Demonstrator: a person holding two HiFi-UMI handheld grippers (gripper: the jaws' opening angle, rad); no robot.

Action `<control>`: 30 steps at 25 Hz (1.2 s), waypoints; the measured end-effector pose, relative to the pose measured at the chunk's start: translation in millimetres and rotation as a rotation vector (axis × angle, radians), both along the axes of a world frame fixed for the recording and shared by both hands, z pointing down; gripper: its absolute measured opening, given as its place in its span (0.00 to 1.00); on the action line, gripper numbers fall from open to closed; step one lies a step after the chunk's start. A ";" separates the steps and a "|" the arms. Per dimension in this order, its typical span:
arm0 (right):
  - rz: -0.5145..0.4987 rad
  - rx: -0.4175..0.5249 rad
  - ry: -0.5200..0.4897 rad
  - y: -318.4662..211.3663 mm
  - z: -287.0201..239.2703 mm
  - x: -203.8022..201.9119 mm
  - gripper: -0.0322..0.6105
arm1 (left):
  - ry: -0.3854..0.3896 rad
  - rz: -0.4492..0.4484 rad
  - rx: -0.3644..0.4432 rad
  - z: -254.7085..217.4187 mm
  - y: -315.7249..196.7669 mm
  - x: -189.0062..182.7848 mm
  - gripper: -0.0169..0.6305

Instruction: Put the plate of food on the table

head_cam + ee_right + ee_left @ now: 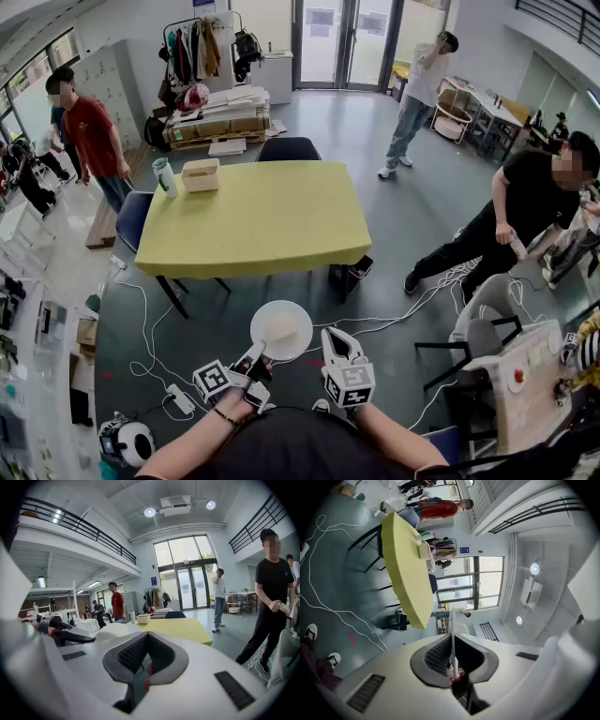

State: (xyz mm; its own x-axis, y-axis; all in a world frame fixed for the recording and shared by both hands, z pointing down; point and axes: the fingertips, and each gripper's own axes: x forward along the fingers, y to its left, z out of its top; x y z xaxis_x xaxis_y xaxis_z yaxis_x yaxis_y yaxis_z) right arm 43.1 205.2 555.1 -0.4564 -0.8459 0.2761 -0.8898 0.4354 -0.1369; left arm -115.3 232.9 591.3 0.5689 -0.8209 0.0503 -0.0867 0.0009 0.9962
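A white round plate (281,330) with a pale piece of food on it hangs over the grey floor, short of the near edge of the yellow table (253,225). My left gripper (255,354) is shut on the plate's near-left rim. In the left gripper view the thin rim (452,639) stands edge-on between the dark pads. My right gripper (337,342) hovers just right of the plate, its jaws together with nothing between them. The right gripper view shows the plate (115,631) to its left and the table (178,627) ahead.
A tan box (201,174) and a cup (165,176) stand at the table's far left corner. Dark chairs (287,148) flank the table. White cables (150,328) trail over the floor. People stand at left (92,136), right (525,202) and by the door (417,89).
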 end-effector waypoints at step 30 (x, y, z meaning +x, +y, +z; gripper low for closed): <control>0.113 -0.026 0.002 15.3 -1.1 -55.4 0.07 | 0.018 0.070 -0.001 6.5 5.4 -65.7 0.06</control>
State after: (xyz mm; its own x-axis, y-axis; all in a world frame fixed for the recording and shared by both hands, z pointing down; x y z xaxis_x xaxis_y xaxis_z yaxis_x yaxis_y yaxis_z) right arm -12.3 220.5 554.0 -0.3581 -0.8844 0.2993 -0.9332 0.3286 -0.1453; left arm -181.0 238.2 597.8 0.6261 -0.7787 0.0402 -0.0688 -0.0038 0.9976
